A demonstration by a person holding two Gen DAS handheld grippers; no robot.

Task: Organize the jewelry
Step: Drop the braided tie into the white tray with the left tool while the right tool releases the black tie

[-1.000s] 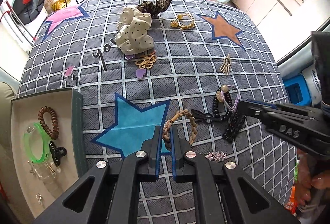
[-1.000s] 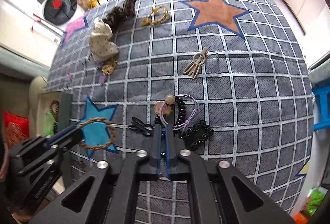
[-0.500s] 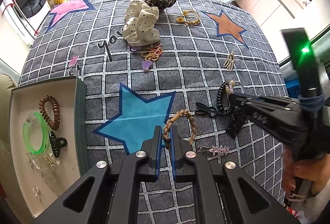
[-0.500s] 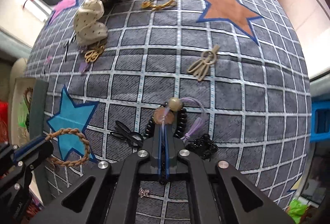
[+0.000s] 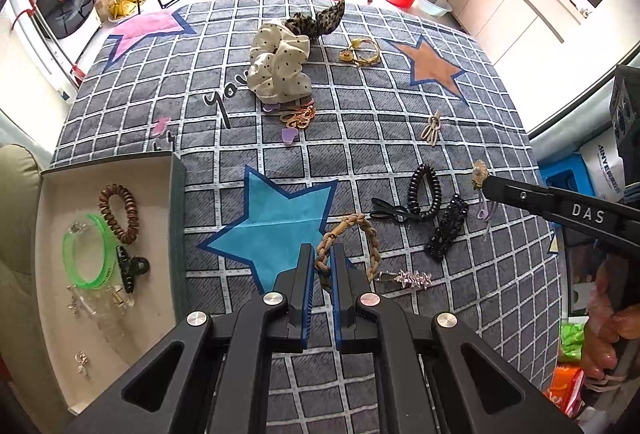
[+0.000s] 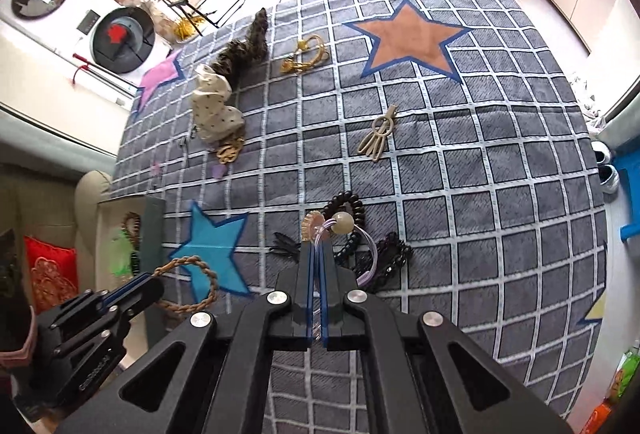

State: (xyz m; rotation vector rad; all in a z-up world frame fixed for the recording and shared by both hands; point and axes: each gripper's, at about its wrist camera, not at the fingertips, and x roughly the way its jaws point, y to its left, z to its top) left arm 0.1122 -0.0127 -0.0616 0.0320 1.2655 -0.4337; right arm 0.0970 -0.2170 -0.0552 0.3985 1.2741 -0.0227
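Jewelry strewn over grid-patterned tabletop cloth (image 5: 360, 154); beige tray (image 5: 52, 314) at left edge. Braided bracelet (image 5: 352, 242) pinched by left gripper (image 5: 322, 266) jaws, loop's long axis running away from camera. Lilac beaded hair tie (image 6: 340, 230) clamped in closed right gripper (image 6: 318, 254) jaws, beads pointing forward.

Left gripper (image 5: 323, 266) clamped on braided brown bracelet (image 5: 352, 240), above blue star of checked grey blanket (image 5: 360, 162). At right, right gripper (image 5: 486, 183) pinching lilac beaded hair tie (image 5: 479, 174). At left, open box (image 5: 52, 194) with green bangle (image 5: 86, 254) and brown coil tie (image 5: 118, 212).
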